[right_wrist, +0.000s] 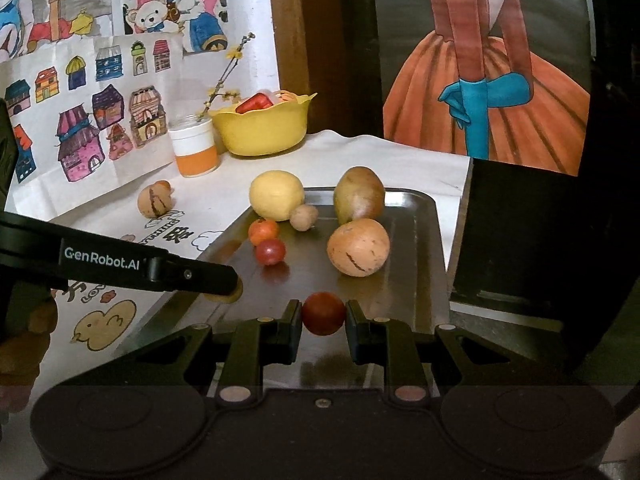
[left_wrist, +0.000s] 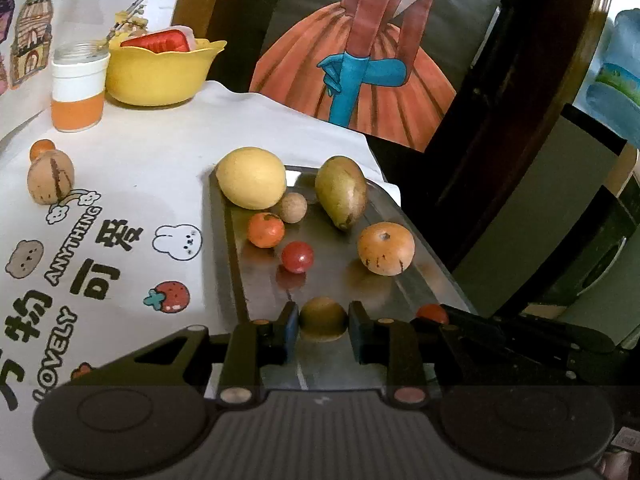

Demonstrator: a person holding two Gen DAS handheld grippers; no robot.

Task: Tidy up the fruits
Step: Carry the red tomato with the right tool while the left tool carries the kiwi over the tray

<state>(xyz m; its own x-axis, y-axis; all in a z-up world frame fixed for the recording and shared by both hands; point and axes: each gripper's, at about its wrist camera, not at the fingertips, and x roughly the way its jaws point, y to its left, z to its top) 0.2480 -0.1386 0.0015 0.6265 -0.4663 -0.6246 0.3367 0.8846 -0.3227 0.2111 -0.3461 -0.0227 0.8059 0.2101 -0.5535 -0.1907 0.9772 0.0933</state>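
A brown fruit (left_wrist: 322, 317) is pinched by the left gripper (left_wrist: 323, 330), a red fruit (right_wrist: 323, 313) by the right gripper (right_wrist: 323, 326), jaws narrowly closed; either could be rolled off the tray (right_wrist: 416, 240) if dropped.

The small orange fruit (left_wrist: 42, 147) sits half hidden behind the cracked tan fruit (left_wrist: 51, 181). The red fruit (left_wrist: 431, 312) peeks from behind the right gripper's arm. The yellow bowl (left_wrist: 160, 76) hides most of its red contents.

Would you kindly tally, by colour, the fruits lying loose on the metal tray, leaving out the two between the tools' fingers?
Yellow fruit: 1
Greenish-brown fruit: 1
Small tan fruit: 1
Orange fruits: 2
Red fruit: 1
Total: 6
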